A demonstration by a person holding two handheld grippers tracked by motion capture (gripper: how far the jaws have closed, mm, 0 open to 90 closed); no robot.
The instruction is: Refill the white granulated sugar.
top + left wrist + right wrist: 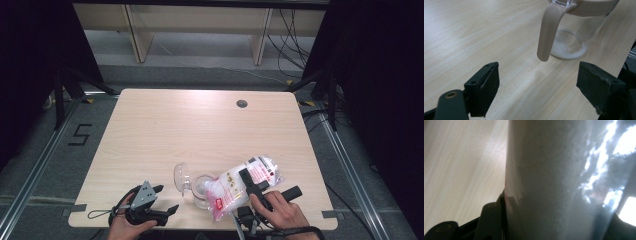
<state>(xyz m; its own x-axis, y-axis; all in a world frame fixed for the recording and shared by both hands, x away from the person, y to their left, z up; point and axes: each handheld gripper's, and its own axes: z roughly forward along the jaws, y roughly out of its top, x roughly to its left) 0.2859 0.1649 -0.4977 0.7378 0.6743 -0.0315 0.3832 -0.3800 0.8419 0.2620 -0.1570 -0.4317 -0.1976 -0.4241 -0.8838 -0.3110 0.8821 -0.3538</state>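
Clear plastic, red print and white grains: that is the bag you are clamping in your right gripper. It is lying with its long axis slanted across the near right part of the table, its far end pointing up and right, its near end dipping down and left over the mouth of the clear jug. Red and white label patches are showing on the bag, but the writing is coming through too small to read. In the right gripper view the bag's pale grainy film is sitting tight between the black jaws, which are standing about half closed and pressing on it.

Your left gripper is resting at the near left edge with its jaws spread wide, gripping nothing. In the left gripper view it is looking at the jug's beige handle and the thin white layer on the jug's bottom. The hinged clear lid is standing open on the jug's left side.
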